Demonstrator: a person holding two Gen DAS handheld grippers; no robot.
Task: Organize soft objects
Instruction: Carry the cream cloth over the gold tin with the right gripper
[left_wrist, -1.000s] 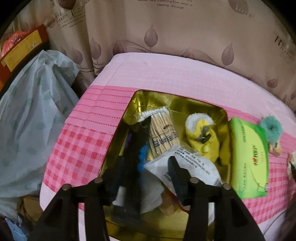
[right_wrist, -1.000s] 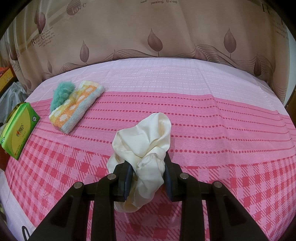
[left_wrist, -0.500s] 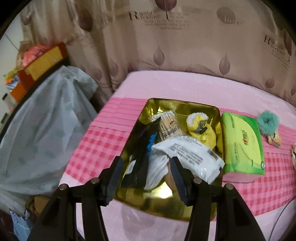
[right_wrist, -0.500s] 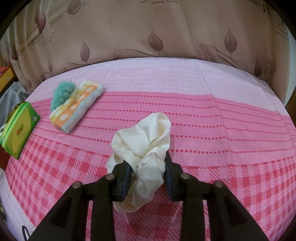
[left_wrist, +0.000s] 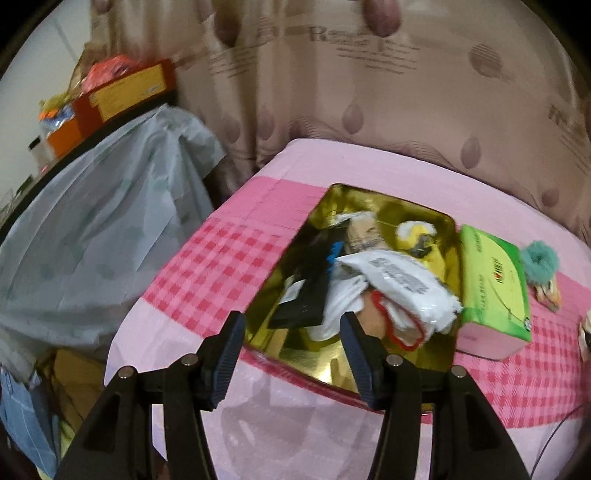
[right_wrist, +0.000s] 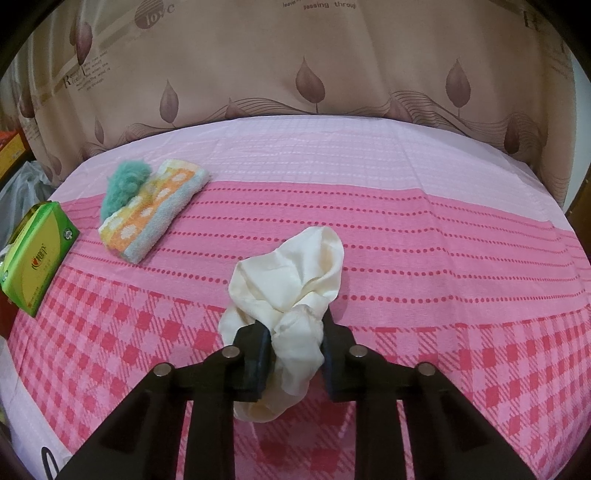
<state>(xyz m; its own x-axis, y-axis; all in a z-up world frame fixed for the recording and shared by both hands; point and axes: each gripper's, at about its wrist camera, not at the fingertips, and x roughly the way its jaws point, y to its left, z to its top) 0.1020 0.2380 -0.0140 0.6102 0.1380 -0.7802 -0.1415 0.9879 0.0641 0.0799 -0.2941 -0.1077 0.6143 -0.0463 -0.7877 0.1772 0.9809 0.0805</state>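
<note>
A gold tin (left_wrist: 325, 365) sits on the pink checked cloth and holds a black packet (left_wrist: 308, 291), a white plastic pack (left_wrist: 399, 284), a yellow plush (left_wrist: 417, 236) and a pack of sticks (left_wrist: 364, 230). My left gripper (left_wrist: 291, 332) is open and empty, above the tin's near edge. My right gripper (right_wrist: 295, 343) is shut on a crumpled cream cloth (right_wrist: 295, 273) that rests on the table. A folded orange-and-blue towel (right_wrist: 155, 214) with a teal fluffy ball (right_wrist: 123, 184) lies at the back left.
A green tissue pack (left_wrist: 493, 280) lies right of the tin and shows in the right wrist view (right_wrist: 35, 254) at the far left. A curtain (right_wrist: 295, 66) hangs behind the table. A covered heap (left_wrist: 92, 229) and boxes (left_wrist: 122, 92) stand left of the table.
My left gripper has pulled back out of the tin and up, leaving the black packet inside; its jaws are wider apart. My right gripper has stayed shut on the cream cloth.
</note>
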